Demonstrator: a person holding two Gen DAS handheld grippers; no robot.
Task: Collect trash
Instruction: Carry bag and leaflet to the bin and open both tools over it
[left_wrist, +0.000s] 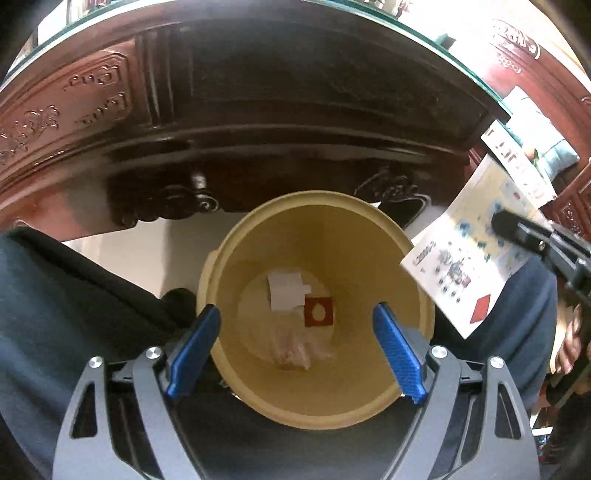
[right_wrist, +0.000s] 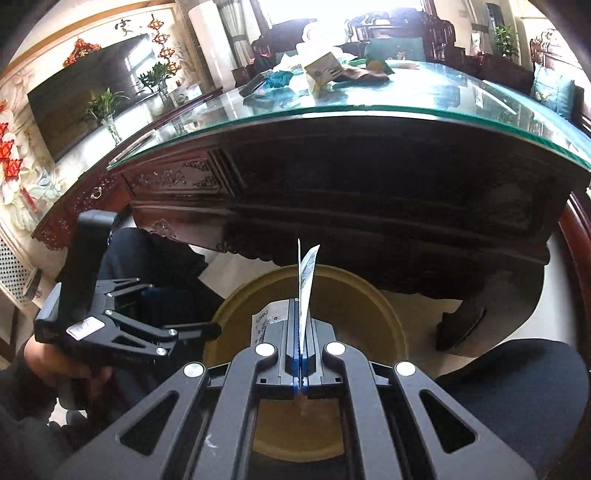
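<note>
The right gripper (right_wrist: 300, 363) is clamped flat on a printed paper sheet (right_wrist: 306, 284), which stands on edge above the fingertips and leans slightly over the bin. In the left wrist view the same sheet (left_wrist: 476, 254) hangs to the right of the bin, near its rim, not yet over the opening. The left gripper (left_wrist: 297, 354) stands wide with nothing between its blue pads (left_wrist: 397, 354); it points down into the bin from above the near rim.

The yellow trash bin (left_wrist: 391, 236) sits on the floor just in front of the carved wooden bench (right_wrist: 332, 177) with its glass top. Inside lie a white paper scrap (left_wrist: 286, 290), a red square card with a round hole (left_wrist: 318, 312) and a crumpled clear wrapper (left_wrist: 295, 350).

Step in hand, as judged: depositing the sheet.

1. Carry the right gripper inward until the whole sheet is over the bin mouth, not only its lower edge.
2. Lower the sheet's free end below the rim before release; a light, broad sheet can glide sideways if dropped from height.
3. Keep the left gripper clear of the sheet's path.
4. Open the jaws fully so the paper does not cling to one pad.
</note>
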